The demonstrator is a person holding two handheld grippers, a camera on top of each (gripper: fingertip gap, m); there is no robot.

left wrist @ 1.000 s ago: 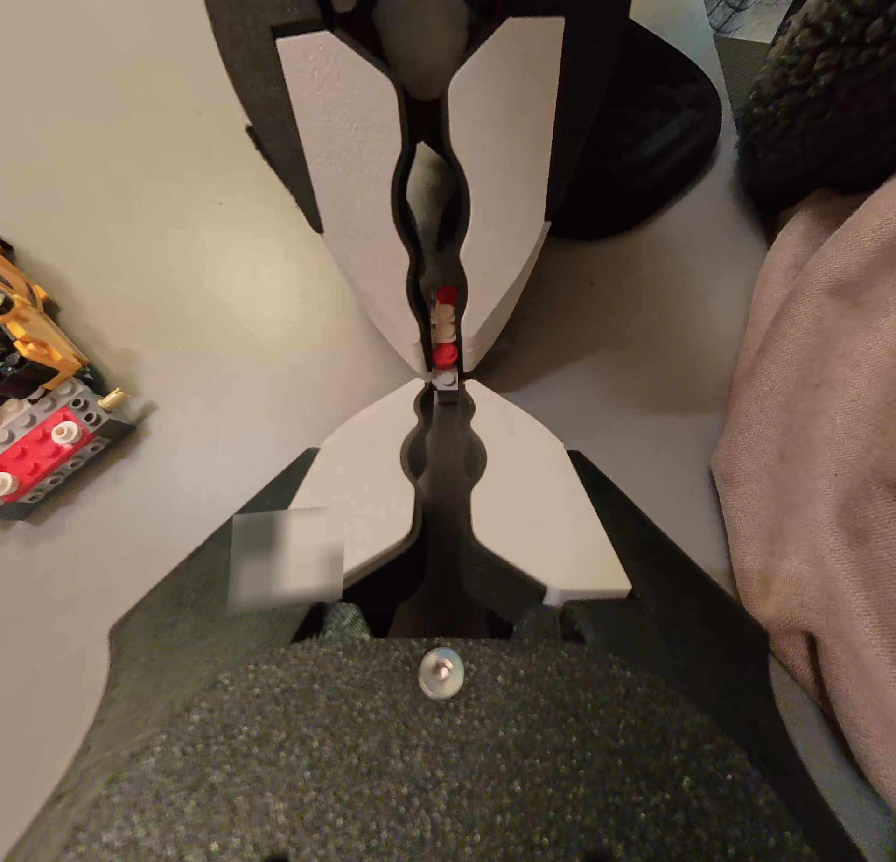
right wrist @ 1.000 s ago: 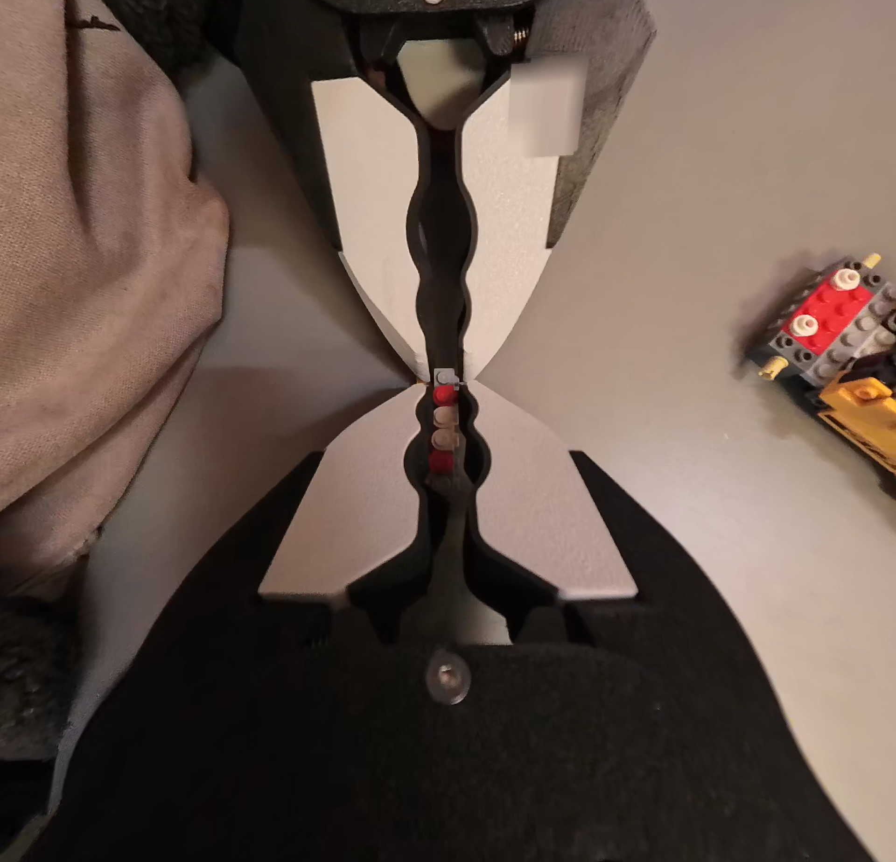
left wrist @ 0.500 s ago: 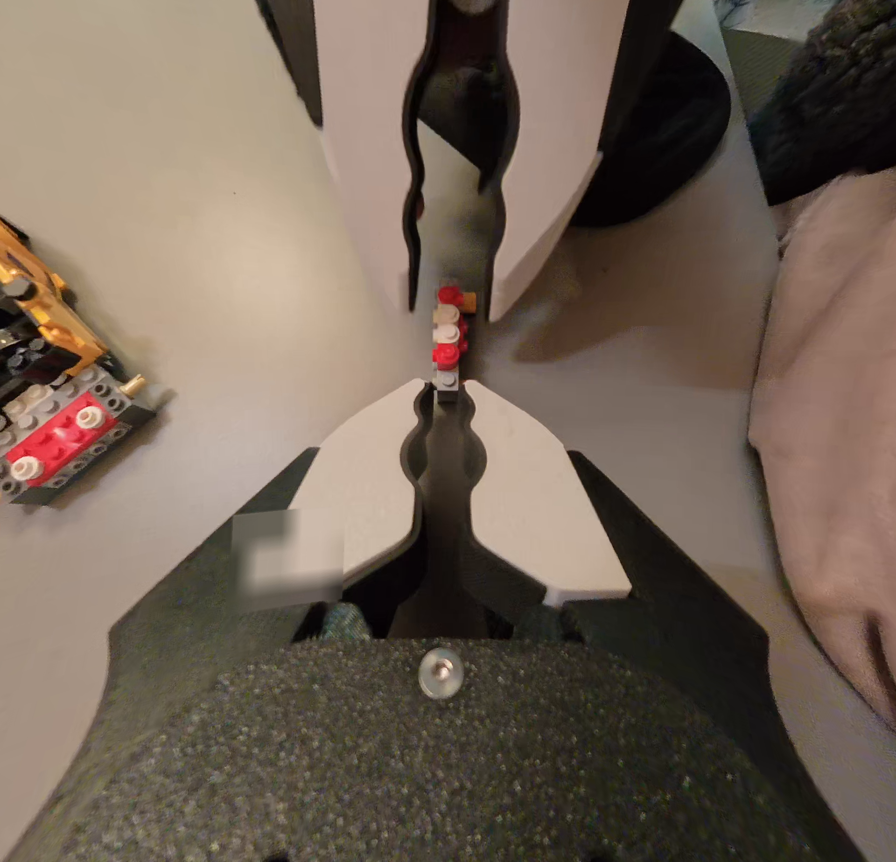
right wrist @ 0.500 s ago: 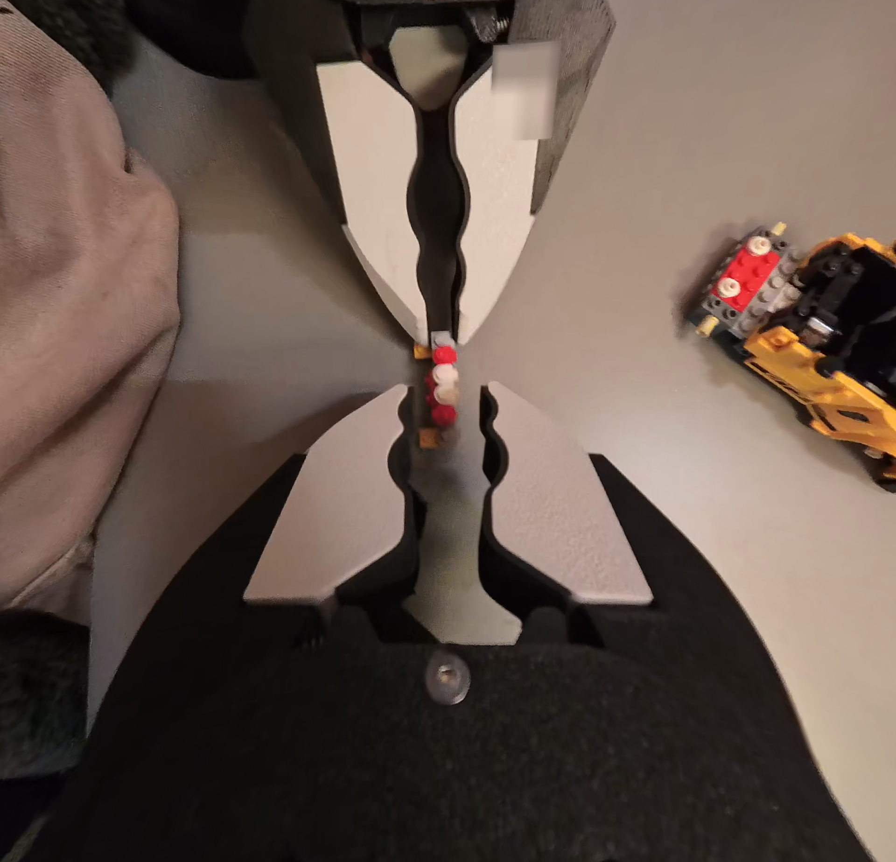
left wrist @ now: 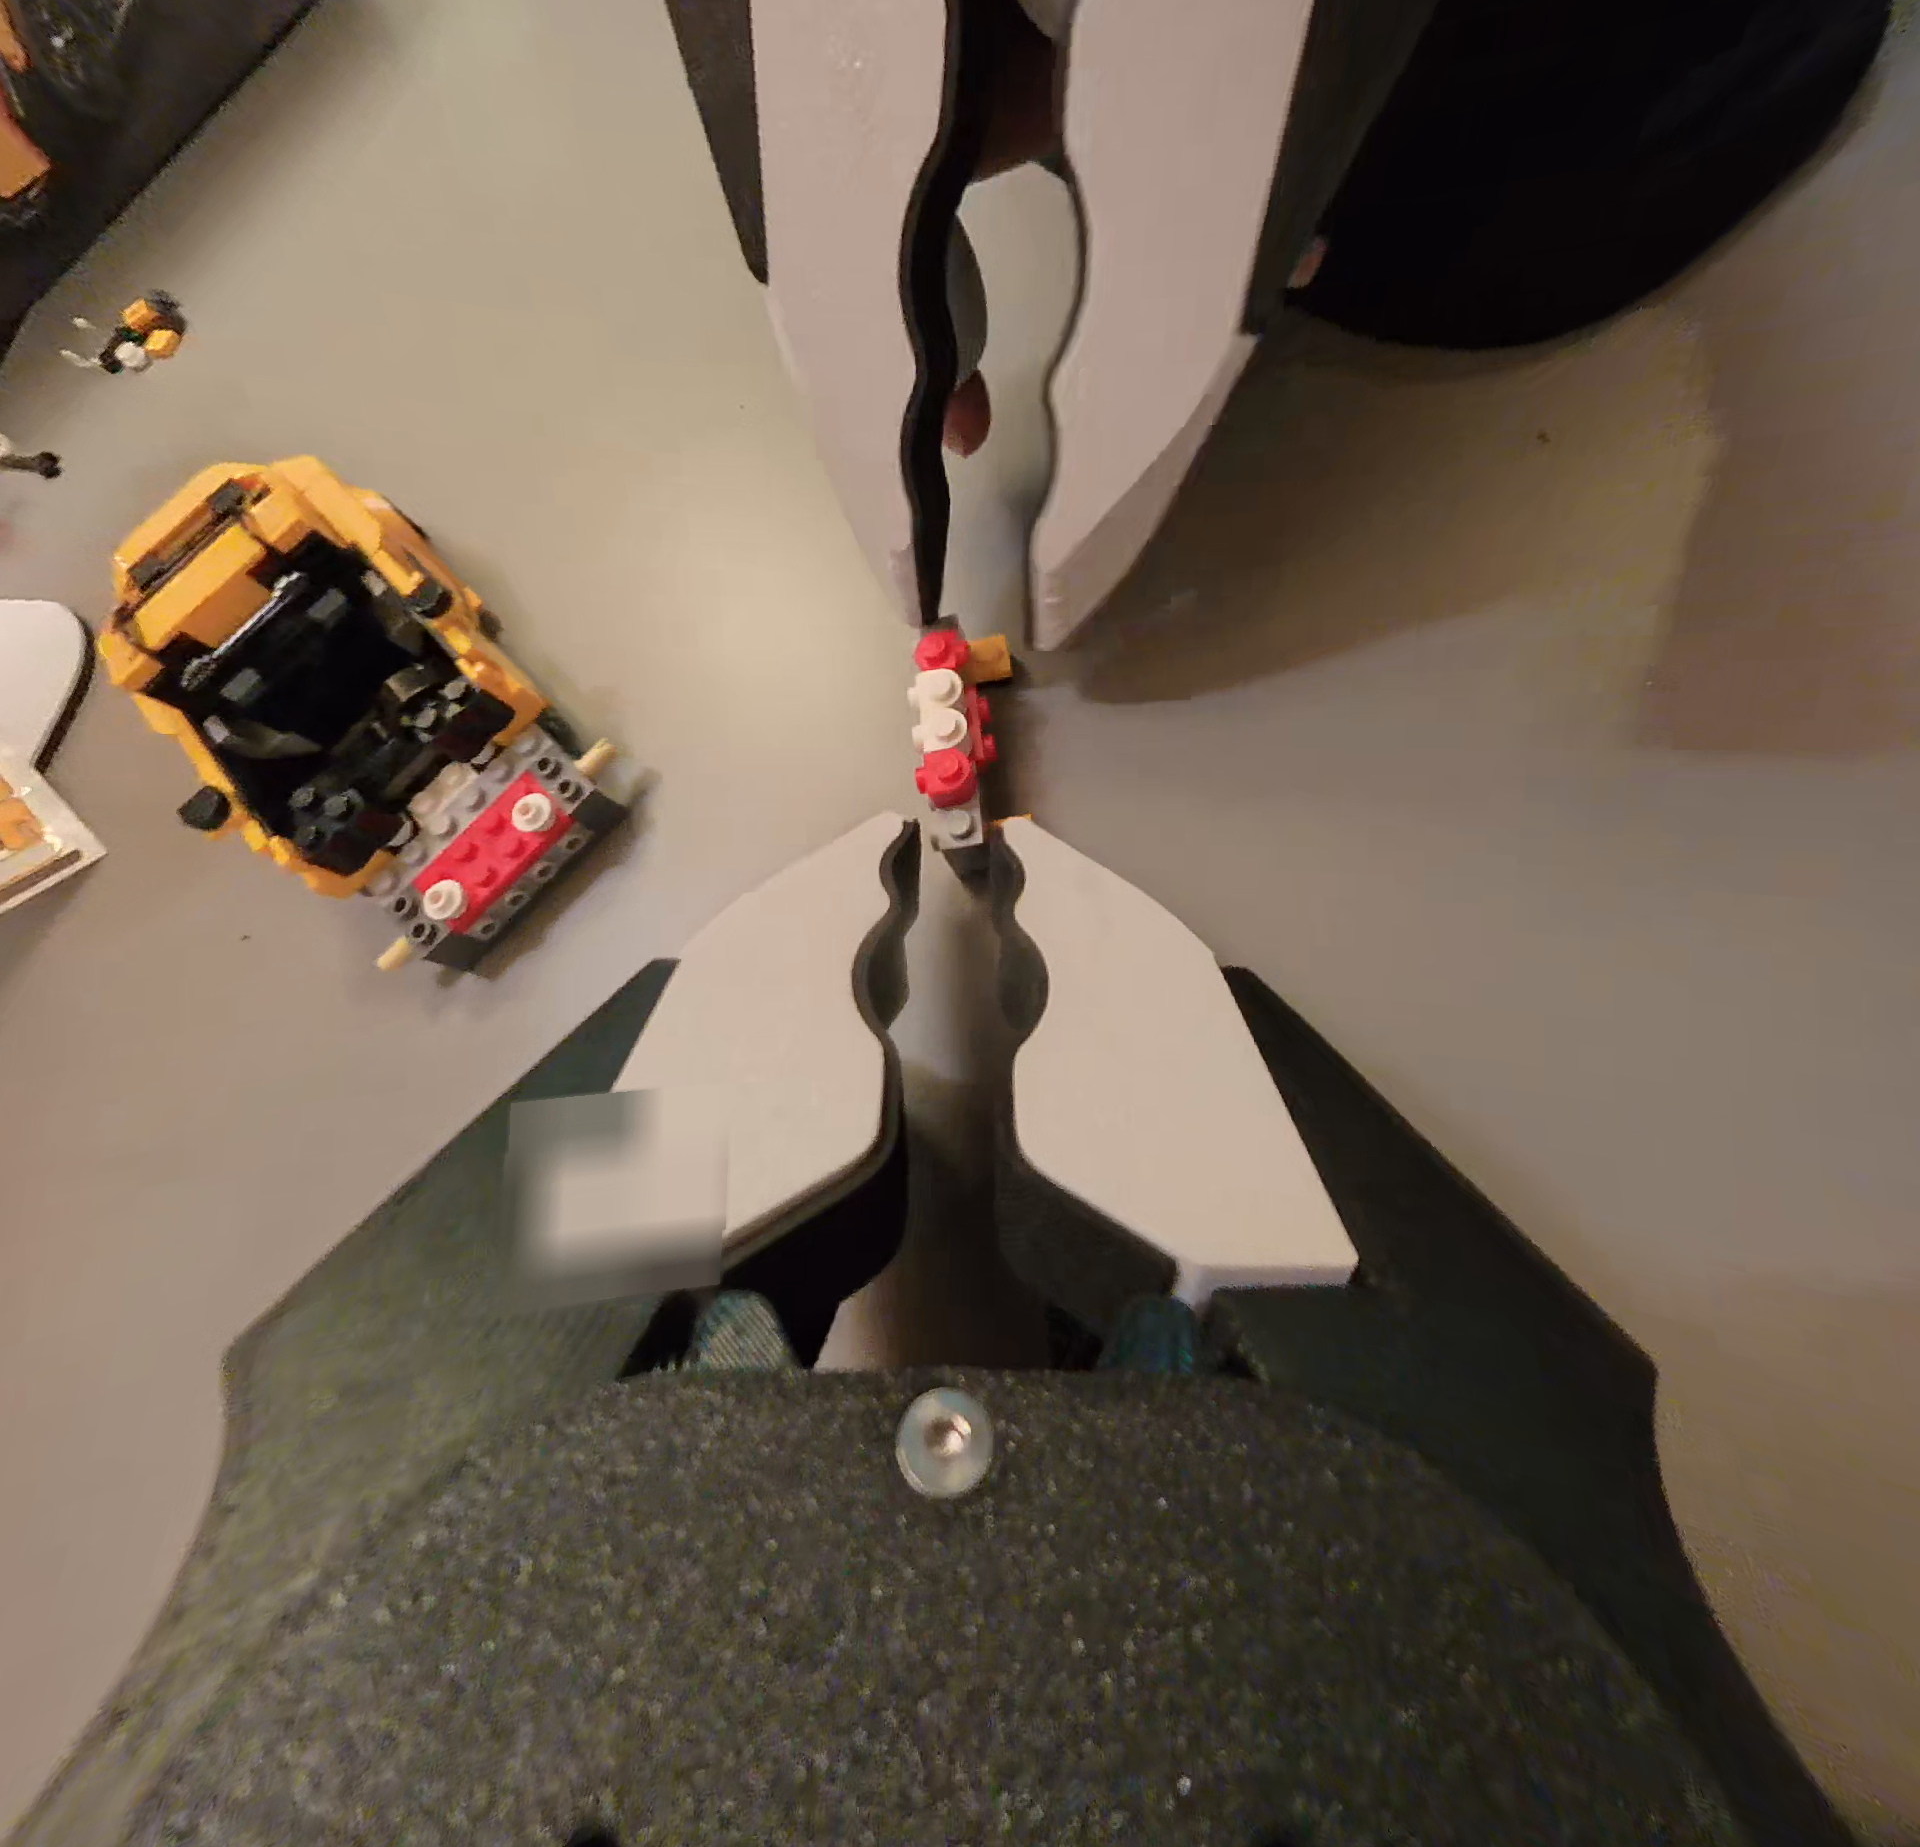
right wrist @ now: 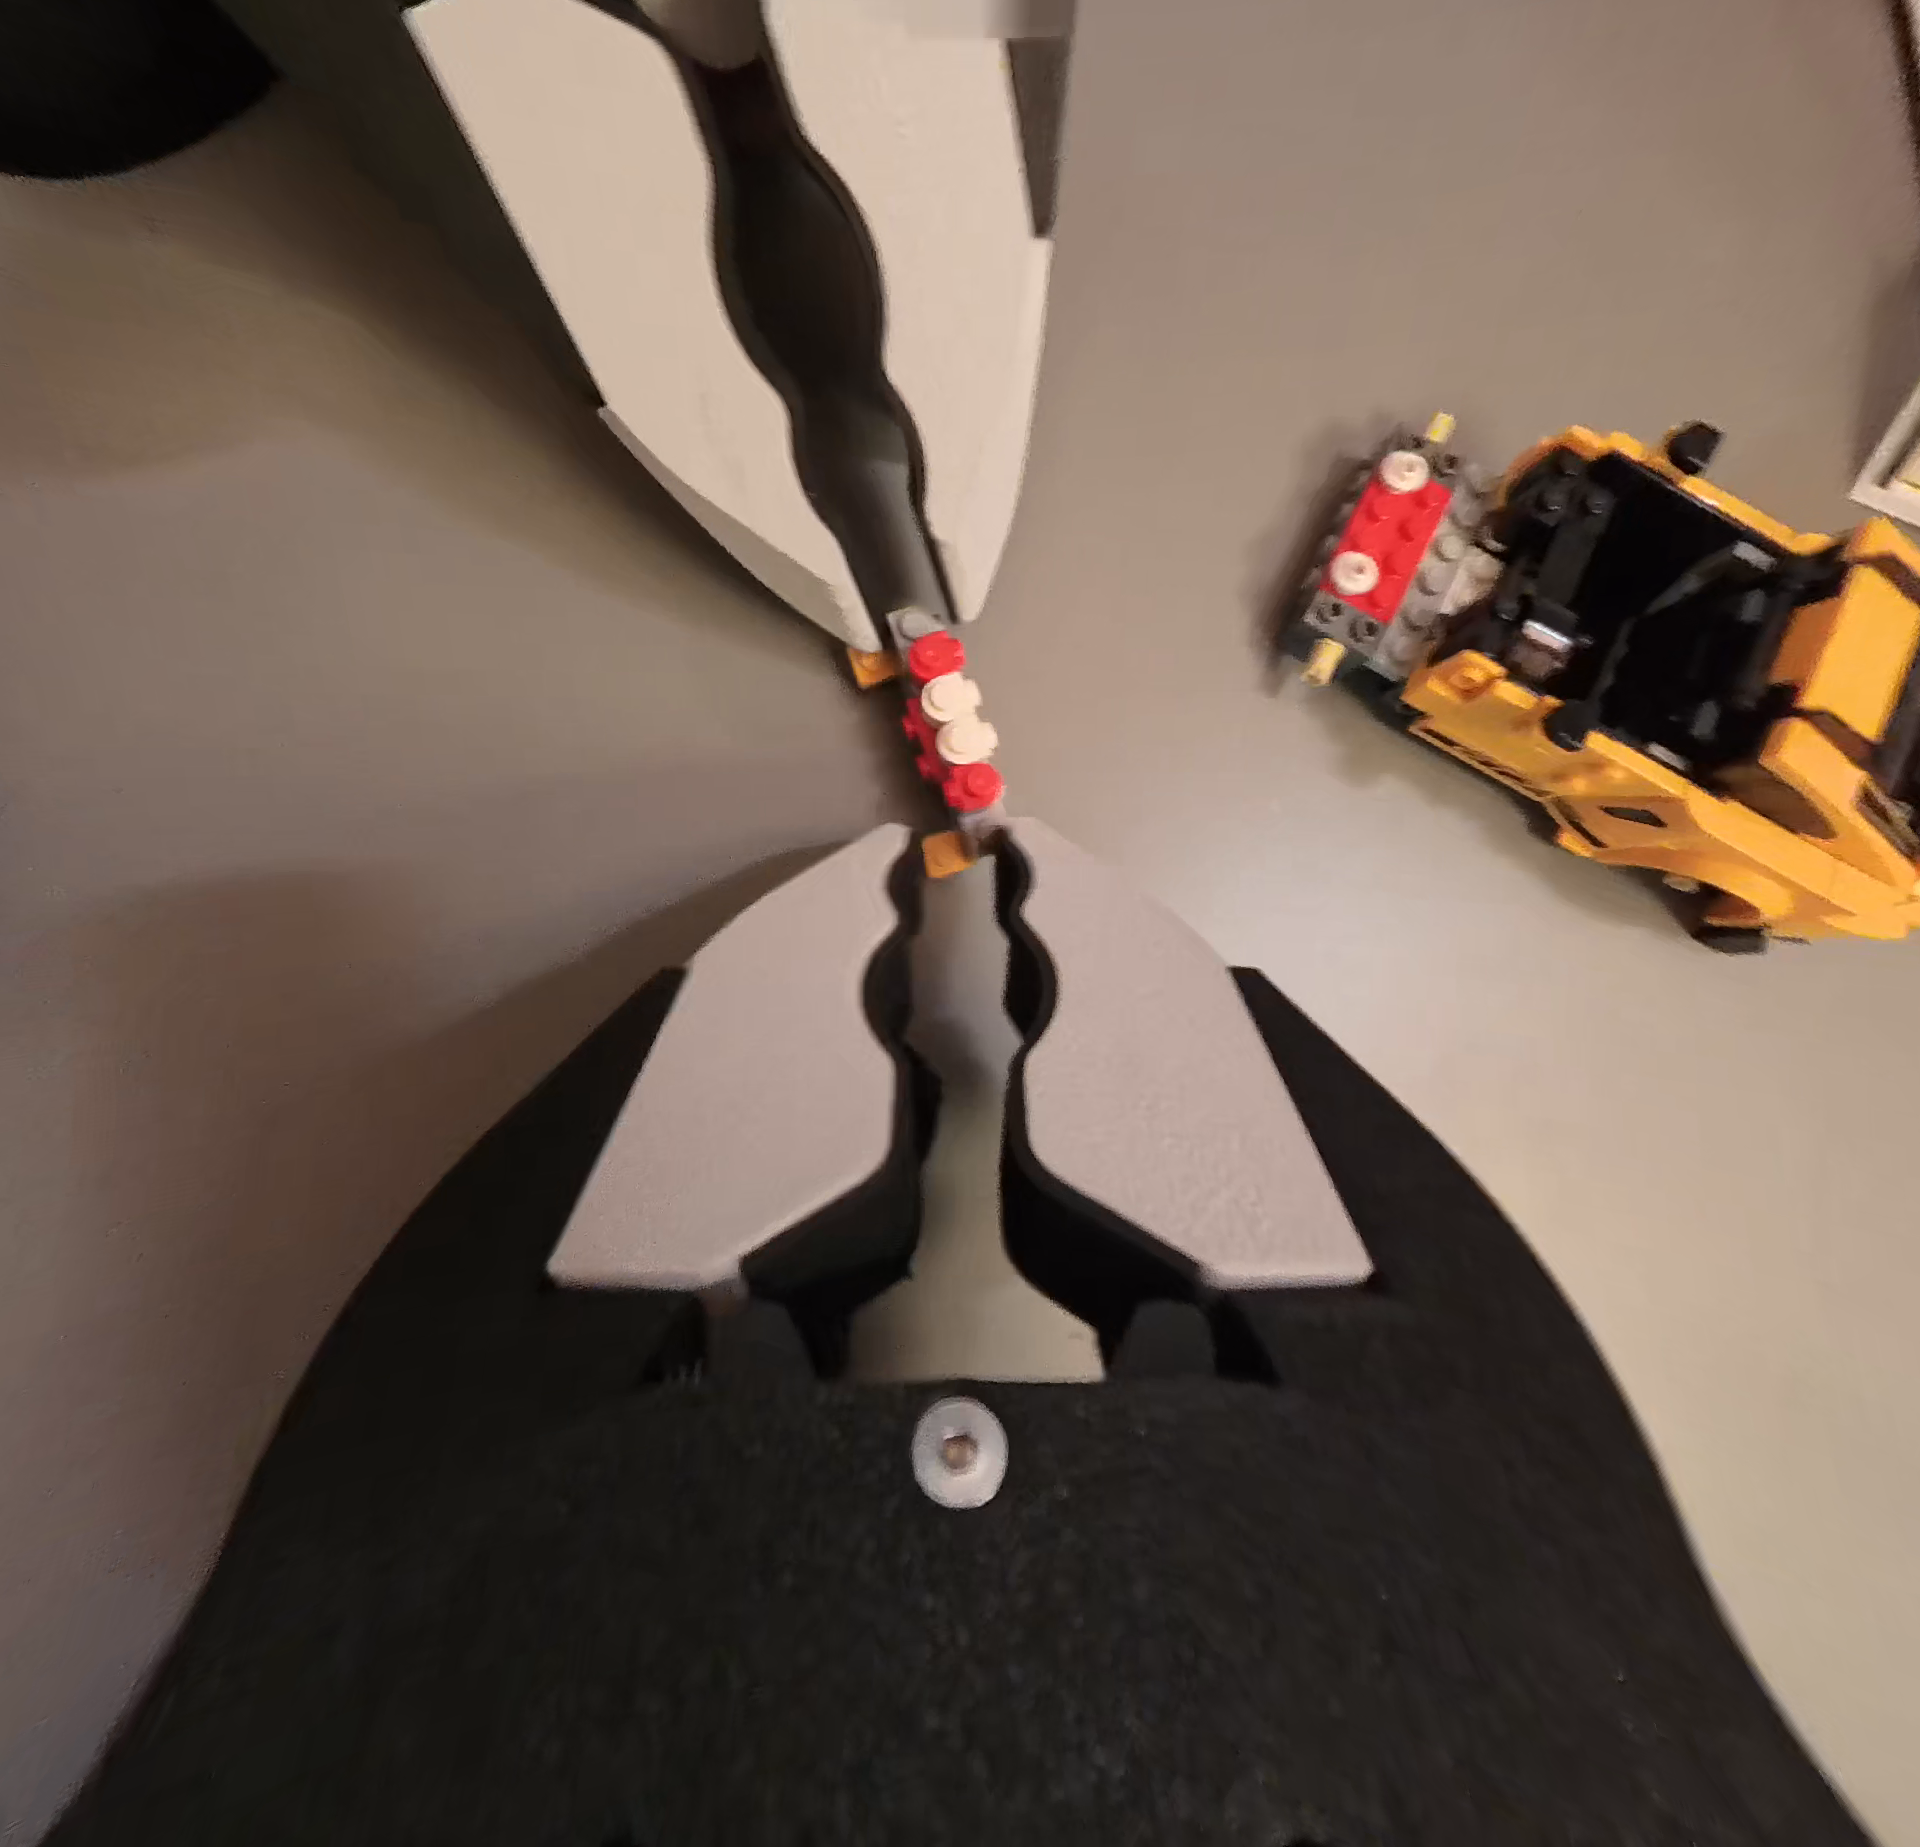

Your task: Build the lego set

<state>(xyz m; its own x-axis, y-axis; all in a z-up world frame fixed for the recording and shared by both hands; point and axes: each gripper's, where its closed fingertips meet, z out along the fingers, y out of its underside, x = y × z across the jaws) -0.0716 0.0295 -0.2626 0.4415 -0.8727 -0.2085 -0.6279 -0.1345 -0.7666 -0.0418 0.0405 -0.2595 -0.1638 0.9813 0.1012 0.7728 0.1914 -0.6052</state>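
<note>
A small brick assembly, a grey strip with red and white round studs and orange end pieces, hangs above the grey table between my two grippers, which face each other. My left gripper is shut on its grey end. My right gripper has its jaws narrow around the other end of the assembly, by an orange piece. Each gripper also shows opposite in the other view: the right, the left. The part-built yellow and black car with a red plate lies on the table, also in the right wrist view.
A dark box stands at the far left corner. Small loose orange and black parts lie near it, and a printed sheet lies at the left edge. A black round object sits behind the right gripper.
The right gripper opened, drew back along the assembly, and its jaws have narrowed again at the end. Both views now take in more of the table and the whole car.
</note>
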